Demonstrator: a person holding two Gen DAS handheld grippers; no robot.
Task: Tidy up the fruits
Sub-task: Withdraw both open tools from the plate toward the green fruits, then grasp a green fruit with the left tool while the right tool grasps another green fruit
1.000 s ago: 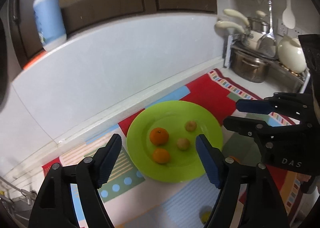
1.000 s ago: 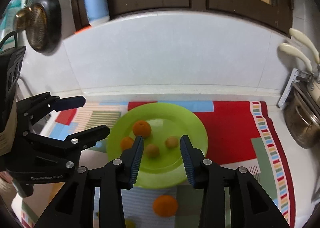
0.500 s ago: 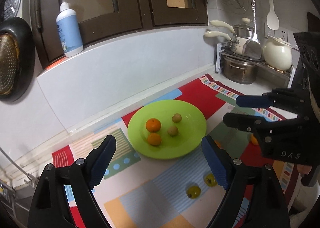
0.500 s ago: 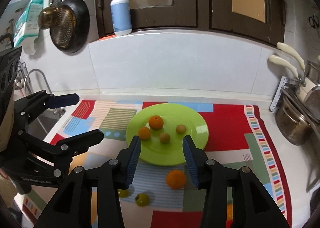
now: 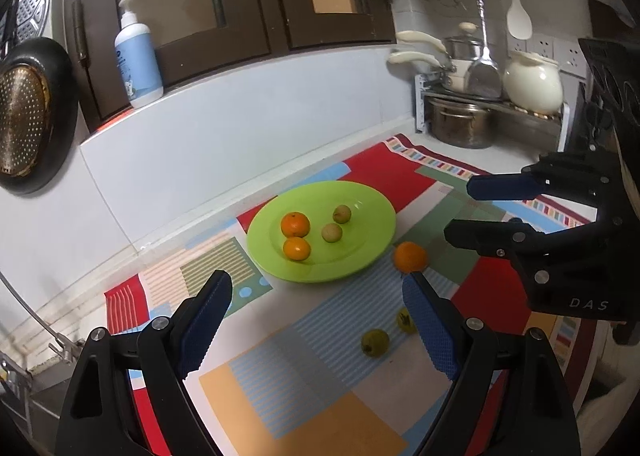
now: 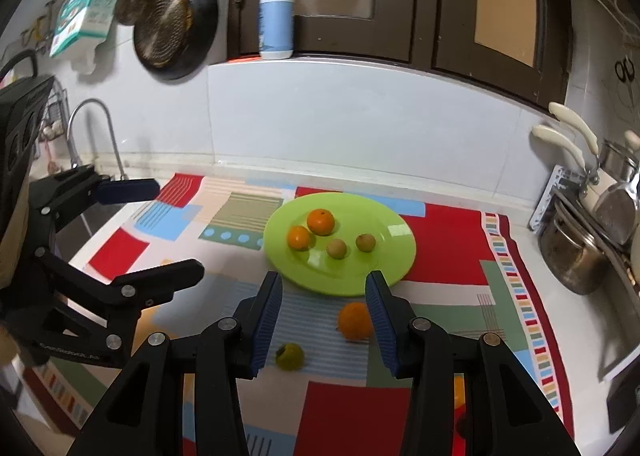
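Green plate [image 6: 396, 264] is already loaded with two oranges and two small pale fruits. One orange [image 6: 354, 320] and two green fruits [image 5: 375, 342] are left on the table mat just beside the plate. Left gripper [image 5: 320, 316] and right gripper [image 6: 325, 316] are held apart-jawed and empty.

I see a round lime-green plate [image 6: 394, 260] holding two oranges [image 6: 320, 221] side by side and two small tan-green fruits [image 6: 336, 248] beside them. One loose orange [image 6: 354, 320] lies just off the plate's near rim. Two small green fruits [image 5: 375, 342] lie nearer still on the patterned mat [image 6: 344, 408].
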